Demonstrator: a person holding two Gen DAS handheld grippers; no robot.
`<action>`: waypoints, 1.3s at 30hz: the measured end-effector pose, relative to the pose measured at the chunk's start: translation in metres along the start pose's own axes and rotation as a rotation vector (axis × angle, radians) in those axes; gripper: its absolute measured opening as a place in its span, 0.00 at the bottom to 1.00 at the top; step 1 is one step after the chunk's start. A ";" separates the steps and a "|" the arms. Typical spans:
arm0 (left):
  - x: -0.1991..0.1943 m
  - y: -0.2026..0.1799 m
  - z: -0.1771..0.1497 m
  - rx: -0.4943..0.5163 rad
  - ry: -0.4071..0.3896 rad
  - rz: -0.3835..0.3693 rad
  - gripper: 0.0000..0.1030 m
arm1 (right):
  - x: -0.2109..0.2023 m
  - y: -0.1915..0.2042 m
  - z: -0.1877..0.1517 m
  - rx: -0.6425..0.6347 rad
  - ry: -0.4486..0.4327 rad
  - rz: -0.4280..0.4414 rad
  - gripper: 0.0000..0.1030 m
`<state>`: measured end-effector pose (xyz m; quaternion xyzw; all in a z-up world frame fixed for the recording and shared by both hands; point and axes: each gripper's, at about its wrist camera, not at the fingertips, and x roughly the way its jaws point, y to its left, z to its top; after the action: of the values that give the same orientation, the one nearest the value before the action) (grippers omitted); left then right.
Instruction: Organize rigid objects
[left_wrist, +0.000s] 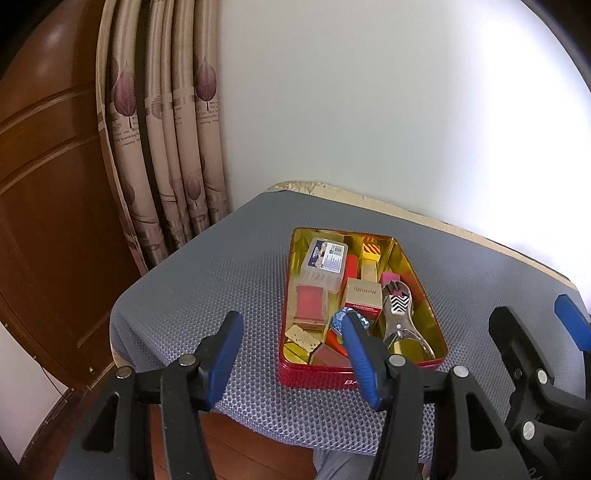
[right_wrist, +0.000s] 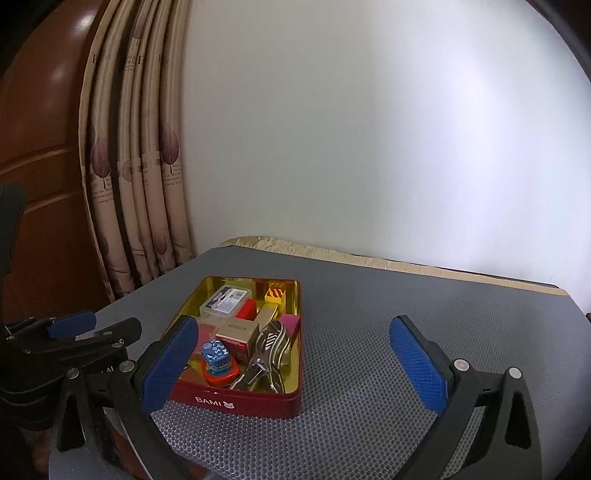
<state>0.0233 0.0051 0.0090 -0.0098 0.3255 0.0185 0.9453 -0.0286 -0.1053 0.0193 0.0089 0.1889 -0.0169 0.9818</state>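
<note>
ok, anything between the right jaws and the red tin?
Nothing: only bare grey mat between the right gripper and the red tin, in the right wrist view.

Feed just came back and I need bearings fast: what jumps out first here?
The red tin with its gold inside sits on the grey mat, packed with small boxes, a blue die and metal clippers. Both grippers, left and right, hover open near its front edge, holding nothing.
</note>
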 end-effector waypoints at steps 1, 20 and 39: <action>0.000 0.000 0.000 0.001 0.001 0.001 0.55 | 0.000 0.000 0.000 0.002 0.001 0.002 1.00; 0.003 -0.001 -0.002 0.004 0.005 0.015 0.55 | -0.004 0.001 0.000 0.001 0.002 0.003 1.00; 0.002 -0.003 -0.004 0.010 0.011 0.013 0.55 | -0.006 0.000 0.000 0.000 0.005 0.005 1.00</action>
<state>0.0227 0.0020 0.0051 -0.0030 0.3307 0.0228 0.9434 -0.0341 -0.1054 0.0210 0.0092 0.1913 -0.0144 0.9814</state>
